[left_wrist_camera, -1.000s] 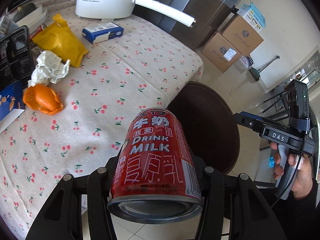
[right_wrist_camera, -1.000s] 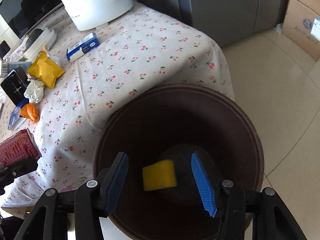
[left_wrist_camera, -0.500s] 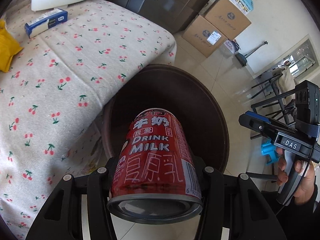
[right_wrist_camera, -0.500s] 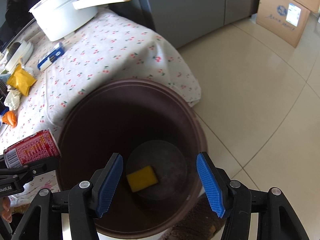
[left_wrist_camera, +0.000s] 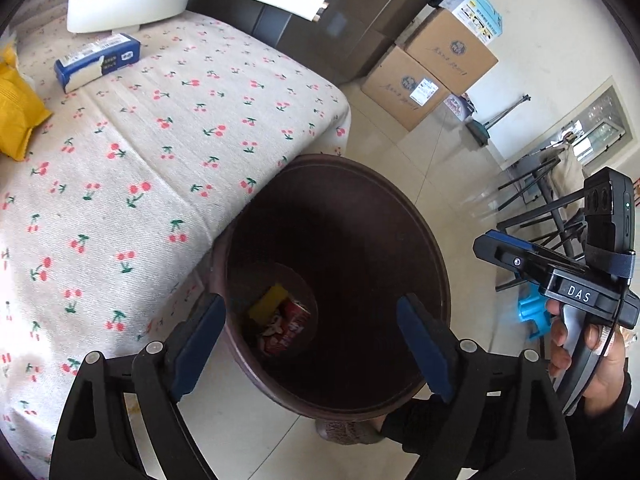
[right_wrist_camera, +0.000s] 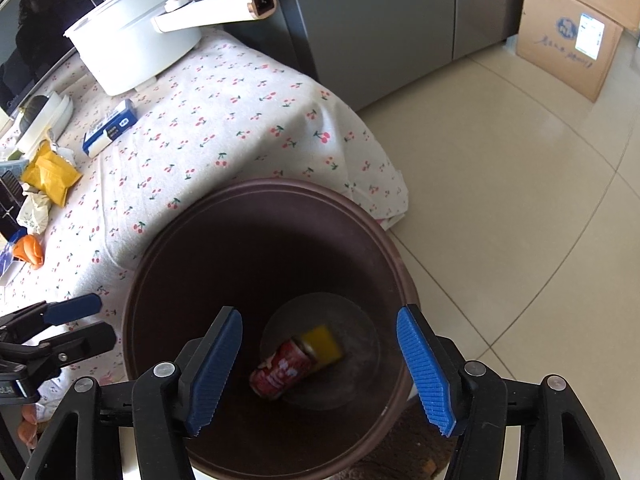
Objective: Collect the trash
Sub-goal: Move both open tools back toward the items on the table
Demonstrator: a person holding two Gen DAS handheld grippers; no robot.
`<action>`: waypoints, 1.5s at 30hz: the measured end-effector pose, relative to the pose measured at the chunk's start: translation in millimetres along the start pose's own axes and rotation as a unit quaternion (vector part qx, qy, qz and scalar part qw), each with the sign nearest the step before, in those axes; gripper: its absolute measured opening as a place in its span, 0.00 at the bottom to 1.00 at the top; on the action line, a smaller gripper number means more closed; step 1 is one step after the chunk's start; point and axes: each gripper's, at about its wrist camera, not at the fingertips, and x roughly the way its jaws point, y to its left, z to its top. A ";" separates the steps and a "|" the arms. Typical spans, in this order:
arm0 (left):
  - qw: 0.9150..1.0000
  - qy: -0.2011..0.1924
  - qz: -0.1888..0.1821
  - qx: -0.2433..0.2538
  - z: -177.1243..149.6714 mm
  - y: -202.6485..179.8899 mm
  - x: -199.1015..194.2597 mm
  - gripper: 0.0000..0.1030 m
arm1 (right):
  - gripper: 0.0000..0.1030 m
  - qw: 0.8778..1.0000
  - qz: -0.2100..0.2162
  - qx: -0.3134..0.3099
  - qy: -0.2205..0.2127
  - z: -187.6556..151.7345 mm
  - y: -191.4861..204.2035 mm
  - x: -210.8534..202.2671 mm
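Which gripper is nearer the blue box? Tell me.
Left. The left gripper hangs open over the bin at the table's edge, box ahead; the right gripper is farther out on the bin's floor side.

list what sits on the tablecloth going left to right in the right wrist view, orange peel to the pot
orange peel → crumpled paper → yellow packet → blue and white box → white pot

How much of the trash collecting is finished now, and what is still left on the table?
Done: the red can and a yellow piece lie at the bottom of the brown bin. In hand: nothing; the left tongs and right tongs are both open above the bin. Left on the table: the yellow packet, crumpled paper, orange peel and blue box.
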 end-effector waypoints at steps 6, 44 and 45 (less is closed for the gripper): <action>0.999 -0.006 0.030 -0.009 -4.5 18.2 -24.2 0.95 | 0.69 1.000 -0.001 -0.004 0.003 3.1 11.3 2.8; 0.943 -0.101 0.238 -0.209 -27.2 235.1 -179.3 1.00 | 0.87 0.994 0.053 -0.095 0.018 37.6 189.5 44.2; 0.943 -0.095 0.241 -0.210 -23.5 238.9 -173.2 1.00 | 0.87 0.994 0.053 -0.096 0.019 39.5 192.7 46.2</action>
